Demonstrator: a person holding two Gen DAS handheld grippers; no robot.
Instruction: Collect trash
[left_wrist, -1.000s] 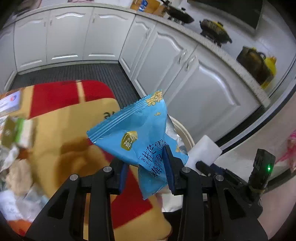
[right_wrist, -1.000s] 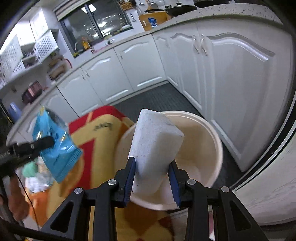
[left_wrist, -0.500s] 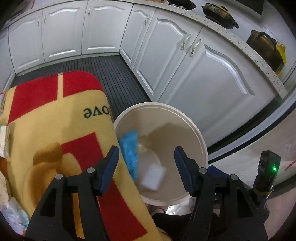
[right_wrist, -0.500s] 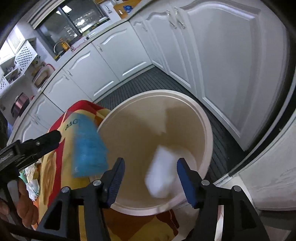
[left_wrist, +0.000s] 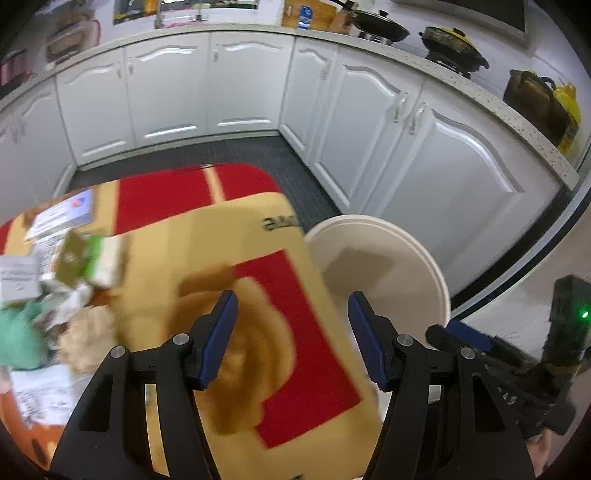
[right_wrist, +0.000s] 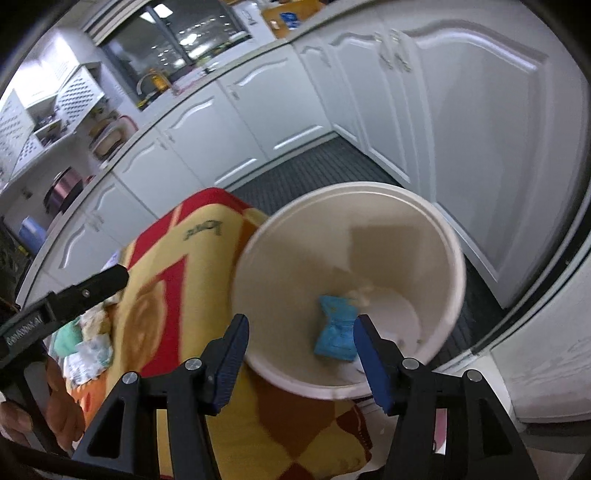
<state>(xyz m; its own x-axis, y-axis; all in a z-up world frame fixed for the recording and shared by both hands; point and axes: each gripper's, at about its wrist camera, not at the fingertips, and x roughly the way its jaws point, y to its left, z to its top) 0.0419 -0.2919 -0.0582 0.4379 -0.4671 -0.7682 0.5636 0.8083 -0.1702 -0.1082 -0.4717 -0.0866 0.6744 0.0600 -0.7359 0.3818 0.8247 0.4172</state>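
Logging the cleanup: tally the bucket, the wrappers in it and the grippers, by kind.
Bucket: 1
Blue wrapper, in the bucket: 1
Grippers, left gripper and right gripper, jaws just opened, holding nothing: 2
Total: 4

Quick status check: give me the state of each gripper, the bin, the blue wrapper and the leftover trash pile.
left gripper: open, nothing between its jaws.
right gripper: open, nothing held.
bin: upright beside the blanket-covered table, no lid.
blue wrapper: lying on the bin's bottom.
trash pile: uncollected, on the blanket.
cabinet doors: all shut.
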